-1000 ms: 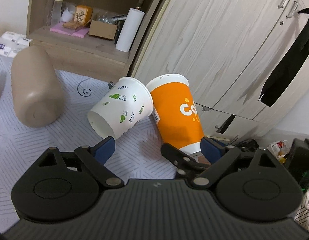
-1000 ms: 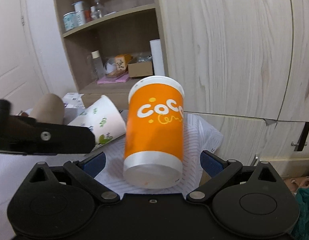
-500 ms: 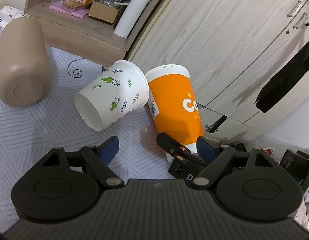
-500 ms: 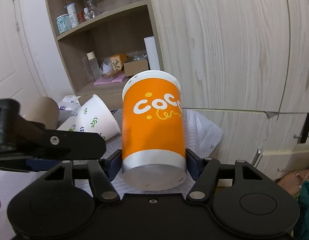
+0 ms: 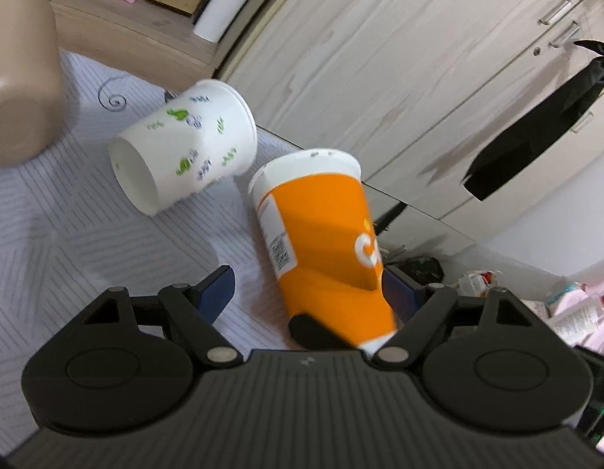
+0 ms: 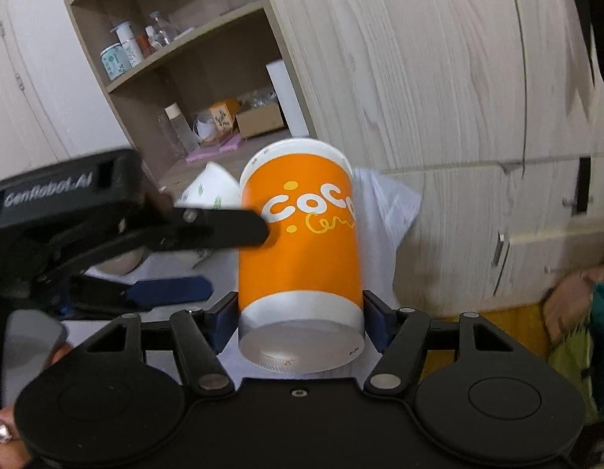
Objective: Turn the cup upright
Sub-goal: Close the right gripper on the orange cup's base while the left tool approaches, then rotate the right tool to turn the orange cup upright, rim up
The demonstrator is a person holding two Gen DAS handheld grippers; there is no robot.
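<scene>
Right wrist view first: the orange cup (image 6: 298, 250) is clamped near its base between the blue pads (image 6: 224, 318) of the right gripper (image 6: 300, 322), bottom disc turned toward the camera and rim pointing away, so the cup is judged to be lifted and partway through its turn. From the left wrist view the same cup (image 5: 321, 242) is seen leaning over the striped cloth (image 5: 87, 234), rim uppermost. The left gripper (image 5: 306, 293) is spread wide and grasps nothing; one finger of it is laid beside the orange wall, and contact cannot be confirmed. For the step to go well, the squeeze should be kept light, since a paper wall is likely to buckle, and the base should be brought down flat before release. Obstacles are noted: the white leaf-print cup (image 5: 184, 156) is lying on its side just beside, open mouth toward the camera, and a beige cup (image 5: 20, 90) lies further left. The cupboard doors (image 6: 438, 78) stand close behind, so the swing should be kept short and the left finger drawn clear
</scene>
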